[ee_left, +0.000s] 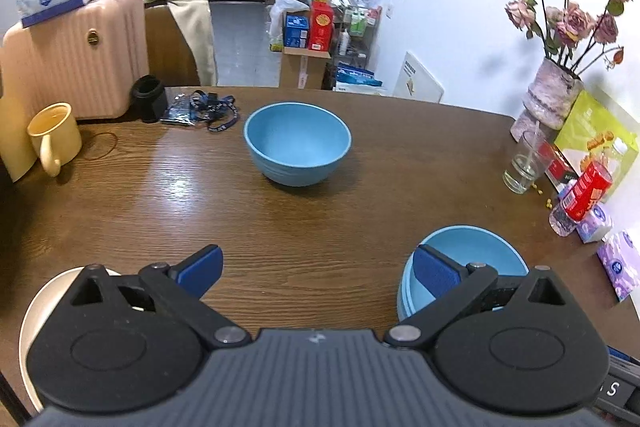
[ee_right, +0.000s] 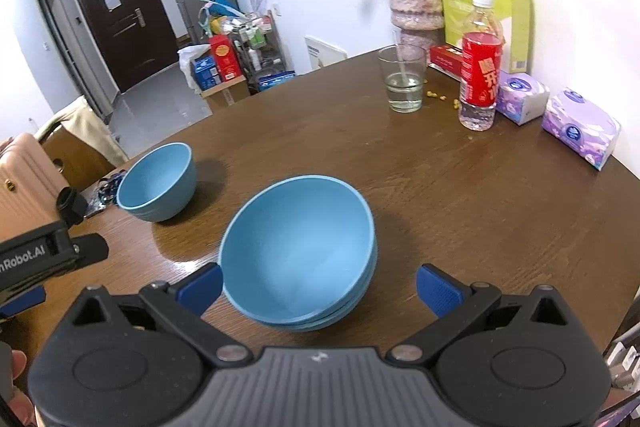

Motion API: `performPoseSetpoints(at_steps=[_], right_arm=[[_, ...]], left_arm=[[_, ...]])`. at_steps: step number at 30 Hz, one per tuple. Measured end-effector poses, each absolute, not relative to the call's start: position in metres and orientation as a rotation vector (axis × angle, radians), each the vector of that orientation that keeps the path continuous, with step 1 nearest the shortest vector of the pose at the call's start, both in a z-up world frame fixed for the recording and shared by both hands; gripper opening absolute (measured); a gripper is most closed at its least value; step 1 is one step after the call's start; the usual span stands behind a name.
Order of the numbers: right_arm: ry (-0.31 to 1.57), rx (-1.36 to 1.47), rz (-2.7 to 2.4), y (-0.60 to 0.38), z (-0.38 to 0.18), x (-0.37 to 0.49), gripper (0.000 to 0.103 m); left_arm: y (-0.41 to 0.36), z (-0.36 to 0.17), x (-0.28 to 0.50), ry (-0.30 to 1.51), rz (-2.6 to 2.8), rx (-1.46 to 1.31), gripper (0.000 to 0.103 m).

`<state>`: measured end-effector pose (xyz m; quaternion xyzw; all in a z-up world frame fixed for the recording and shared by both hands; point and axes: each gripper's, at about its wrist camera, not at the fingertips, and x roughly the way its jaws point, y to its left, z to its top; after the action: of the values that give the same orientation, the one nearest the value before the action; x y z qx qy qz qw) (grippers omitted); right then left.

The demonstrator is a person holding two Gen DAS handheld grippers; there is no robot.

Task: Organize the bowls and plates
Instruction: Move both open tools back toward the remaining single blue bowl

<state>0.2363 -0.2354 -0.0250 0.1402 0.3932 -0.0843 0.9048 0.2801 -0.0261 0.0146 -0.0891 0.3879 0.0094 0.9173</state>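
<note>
A single blue bowl [ee_left: 297, 143] [ee_right: 157, 181] stands on the wooden table [ee_left: 200, 195], ahead of my left gripper [ee_left: 318, 273], which is open and holds nothing. A stack of blue bowls [ee_right: 298, 251] [ee_left: 468, 259] sits right in front of my right gripper [ee_right: 319, 289]; it is open too, fingers wide, the stack just beyond the fingertips and nearer the left one. A cream plate [ee_left: 30, 327] lies under the left gripper's left side, mostly hidden. The left gripper's body [ee_right: 44, 259] shows at the left edge of the right wrist view.
A yellow mug [ee_left: 54, 137], black cup [ee_left: 150, 99] and lanyard [ee_left: 204, 109] lie far left beside a pink suitcase [ee_left: 76, 55]. At the right are a glass [ee_right: 402, 79], red-labelled bottle [ee_right: 480, 67], tissue packs [ee_right: 580, 127], a flower vase [ee_right: 416, 3] and a green box [ee_right: 516, 11].
</note>
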Motion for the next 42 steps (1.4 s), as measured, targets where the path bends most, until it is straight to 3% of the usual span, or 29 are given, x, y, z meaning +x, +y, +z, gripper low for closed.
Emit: performPoseSetpoints(at_steps=[20, 42], right_arm=[[0.805, 0.252, -0.082, -0.199, -0.011, 0.245, 0.103], [0.795, 0.240, -0.073, -0.142, 0.003, 0.300, 0.103]], left_arm=[[0.023, 0.030, 0.266, 0.763, 0.136, -0.254, 0.103], [0.088, 0.039, 0.311, 0.750, 0.134, -0.279, 0.103]])
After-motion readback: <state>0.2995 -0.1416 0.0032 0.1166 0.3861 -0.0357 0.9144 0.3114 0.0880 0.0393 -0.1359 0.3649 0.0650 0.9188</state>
